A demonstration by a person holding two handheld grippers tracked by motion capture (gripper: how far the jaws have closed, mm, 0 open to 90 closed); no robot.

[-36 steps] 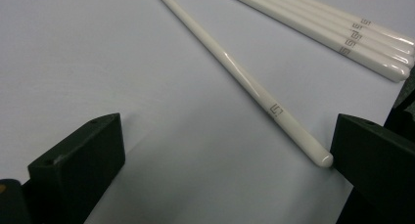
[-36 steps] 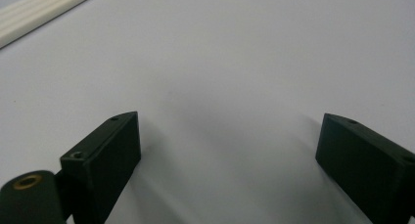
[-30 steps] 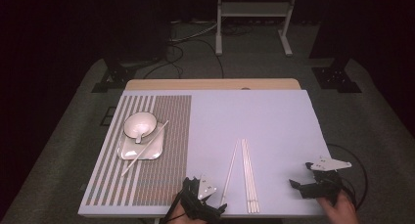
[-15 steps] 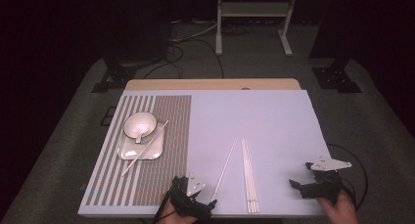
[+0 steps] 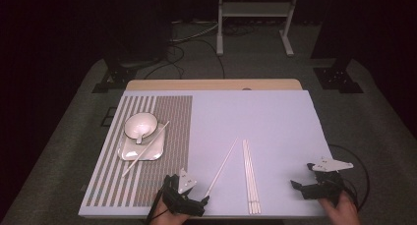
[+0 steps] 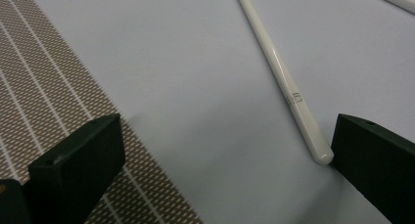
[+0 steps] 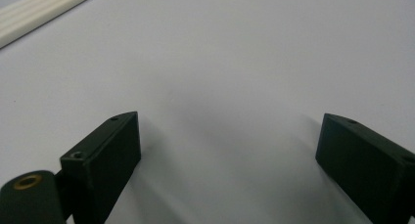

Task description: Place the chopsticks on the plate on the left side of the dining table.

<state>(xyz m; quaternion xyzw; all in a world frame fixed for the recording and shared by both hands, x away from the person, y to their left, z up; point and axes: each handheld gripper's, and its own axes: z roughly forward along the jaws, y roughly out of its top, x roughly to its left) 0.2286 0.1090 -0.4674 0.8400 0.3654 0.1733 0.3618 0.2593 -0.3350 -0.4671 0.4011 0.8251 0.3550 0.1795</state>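
Chopstick: one lone white chopstick (image 6: 286,89) lies slanted on the pale blue table cover (image 5: 275,117) – its near end just touches the right-hand jaw seen in the left gripper view.
Left gripper: the left gripper (image 5: 194,200) sits low at the near edge, jaws spread wide, one over the striped mat (image 5: 162,131) edge, one by the stick's tip.
Right gripper: the right gripper (image 5: 307,188) rests on the bare cover, well apart from the stick, jaws spread wide and holding nothing.
Other sticks: a bundle of chopsticks (image 5: 250,176) lies straight, just beside the lone one.
Dishes: a bowl (image 5: 140,125) sits on a plate (image 5: 147,150) on the mat, with one more stick leaning across.
How it handles: likely light, stiff and smooth – it may roll or slip. I would pinch it a little way up from the near end, across its width.
Change: half a second ago the left gripper was farther left; now it is closer to the stick's tip. The right gripper looks the same.
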